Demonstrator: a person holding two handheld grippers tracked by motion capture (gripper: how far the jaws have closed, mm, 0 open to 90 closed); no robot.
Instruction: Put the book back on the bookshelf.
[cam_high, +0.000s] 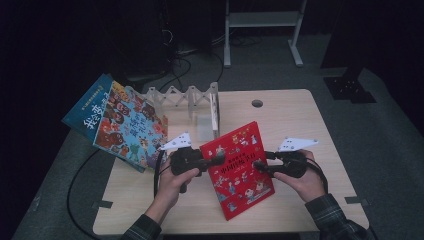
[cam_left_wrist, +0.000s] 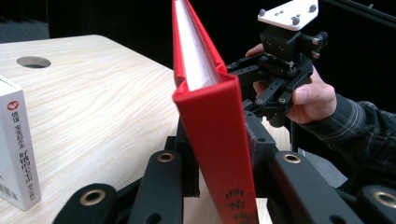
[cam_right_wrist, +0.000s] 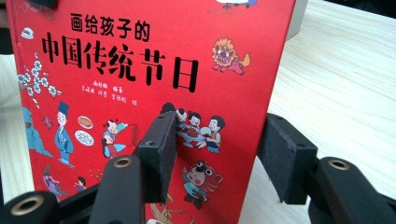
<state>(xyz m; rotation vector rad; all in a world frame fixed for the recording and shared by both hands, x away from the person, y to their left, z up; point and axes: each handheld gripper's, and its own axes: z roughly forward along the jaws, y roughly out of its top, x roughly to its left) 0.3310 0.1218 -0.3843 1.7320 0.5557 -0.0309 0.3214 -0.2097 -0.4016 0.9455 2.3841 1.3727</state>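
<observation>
Jaws of the left gripper (cam_left_wrist: 219, 186) clamp the red book's (cam_left_wrist: 212, 121) spine — right gripper (cam_right_wrist: 219, 158) straddles its edge, unclenched.

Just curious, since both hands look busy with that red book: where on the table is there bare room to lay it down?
Bare wood lies right of the red book, toward the cable hole, and along the near edge. The far left is crowded: an accordion rack, a white box, picture books.

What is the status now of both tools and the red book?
Left tool shut on red book at its spine edge. Right tool open, one pad over the cover, one behind. Book rack stands behind, apart.
</observation>
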